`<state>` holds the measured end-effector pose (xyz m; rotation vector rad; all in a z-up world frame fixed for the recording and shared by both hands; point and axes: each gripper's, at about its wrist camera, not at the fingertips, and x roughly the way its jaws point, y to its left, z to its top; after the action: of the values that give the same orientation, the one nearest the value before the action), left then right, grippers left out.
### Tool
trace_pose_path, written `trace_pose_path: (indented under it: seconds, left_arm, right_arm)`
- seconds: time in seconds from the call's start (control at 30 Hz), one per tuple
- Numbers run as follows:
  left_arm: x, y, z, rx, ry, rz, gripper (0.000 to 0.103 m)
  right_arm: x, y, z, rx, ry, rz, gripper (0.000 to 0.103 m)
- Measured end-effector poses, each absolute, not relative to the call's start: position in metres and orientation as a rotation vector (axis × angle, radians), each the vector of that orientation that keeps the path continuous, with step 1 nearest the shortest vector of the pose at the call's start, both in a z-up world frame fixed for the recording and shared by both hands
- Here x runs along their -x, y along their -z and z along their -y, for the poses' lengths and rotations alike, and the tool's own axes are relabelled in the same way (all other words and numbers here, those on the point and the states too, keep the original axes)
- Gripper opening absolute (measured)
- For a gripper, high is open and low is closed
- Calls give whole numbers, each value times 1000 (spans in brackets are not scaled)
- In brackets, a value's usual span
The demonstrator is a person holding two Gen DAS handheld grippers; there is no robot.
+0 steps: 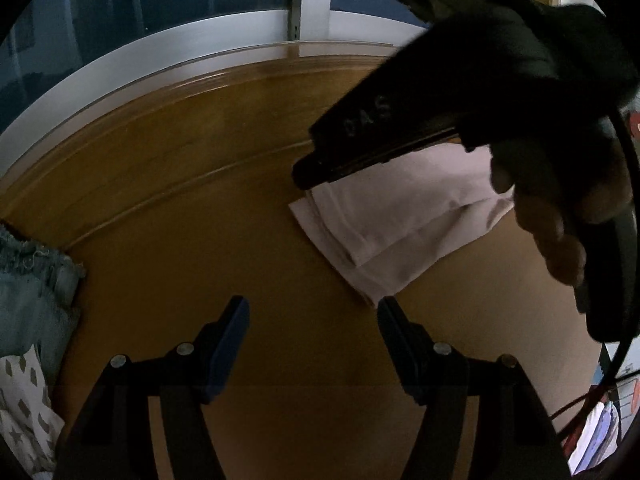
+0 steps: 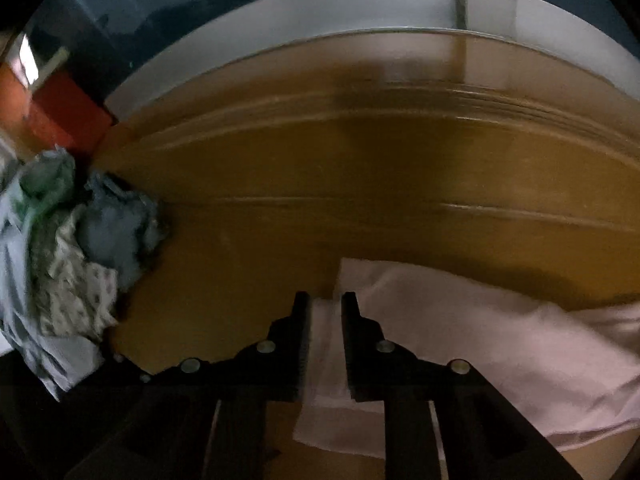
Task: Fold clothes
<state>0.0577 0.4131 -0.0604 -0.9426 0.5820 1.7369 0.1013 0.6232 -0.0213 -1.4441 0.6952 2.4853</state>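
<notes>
A pale pink garment [image 1: 396, 216] lies partly folded on the brown wooden table [image 1: 200, 200]. In the right wrist view my right gripper [image 2: 325, 304] is shut on a fold of the pink garment [image 2: 480, 332], which spreads to the right. In the left wrist view my left gripper [image 1: 314, 312] is open and empty, just short of the garment's near corner. The right gripper [image 1: 316, 168], held by a hand, shows there above the cloth's far edge.
A heap of other clothes [image 2: 68, 260] lies at the table's left side; it also shows in the left wrist view [image 1: 32, 300]. A window frame [image 1: 240, 28] runs behind the table's far edge. Cables and papers [image 1: 596, 420] are at the right.
</notes>
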Motion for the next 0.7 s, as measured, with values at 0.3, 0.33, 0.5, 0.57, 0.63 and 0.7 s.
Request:
trace_pose_path:
  seconds: [0.3, 0.33, 0.5, 0.57, 0.63, 0.7]
  left_arm:
    - [-64, 52, -429, 878, -1706, -591, 64]
    - [-66, 52, -434, 876, -1703, -597, 64]
    - [-71, 54, -456, 865, -1752, -639, 64]
    - [-73, 56, -460, 886, -1782, -647, 64]
    - [-80, 58, -468, 900, -1813, -666, 64]
    - [-86, 58, -469, 922, -1806, -684, 64]
  right_arm:
    - [-246, -20, -675, 1143, -2335, -556, 44]
    - [-265, -15, -687, 1144, -2281, -571, 44]
    - [-345, 9, -738, 1163, -2116, -608, 44]
    - [-357, 14, -746, 1192, -2155, -578, 44]
    - [-355, 20, -748, 1242, -2226, -527, 44]
    - [-351, 24, -755, 1315, -2303, -416, 44]
